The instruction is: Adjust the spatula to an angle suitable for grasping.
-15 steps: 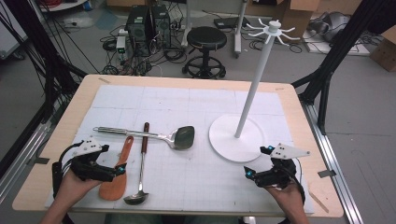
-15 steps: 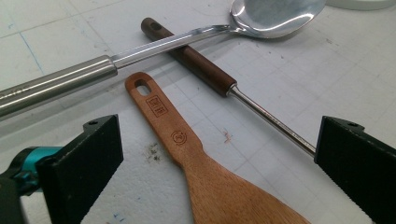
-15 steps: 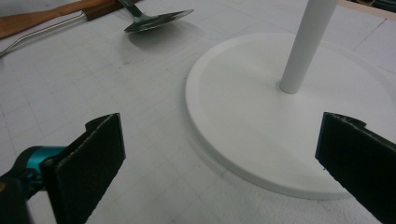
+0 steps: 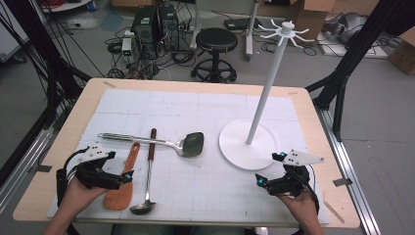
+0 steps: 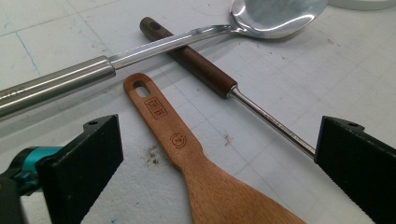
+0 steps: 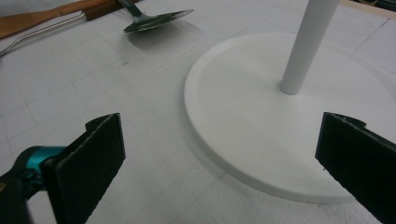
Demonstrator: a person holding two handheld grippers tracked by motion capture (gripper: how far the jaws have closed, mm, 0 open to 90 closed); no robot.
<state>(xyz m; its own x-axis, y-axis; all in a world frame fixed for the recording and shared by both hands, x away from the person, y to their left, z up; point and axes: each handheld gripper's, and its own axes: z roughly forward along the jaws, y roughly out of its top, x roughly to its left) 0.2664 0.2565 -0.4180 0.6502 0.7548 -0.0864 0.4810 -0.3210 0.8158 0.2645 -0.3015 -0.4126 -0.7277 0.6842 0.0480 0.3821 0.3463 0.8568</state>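
Apparently nothing's begun: both grippers, left gripper (image 4: pixel 128 177) and right gripper (image 4: pixel 258 180), gape empty, 3 utensils (image 4: pixel 149 142) lie beside the bare stand (image 4: pixel 247 147).

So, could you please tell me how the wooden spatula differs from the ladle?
The wooden spatula is flat, all wood, with a hole in its handle; the ladle is longer, a thin metal shaft with a dark handle and a round bowl. The steel spoon crosses the ladle, not the spatula. Both lie flat.
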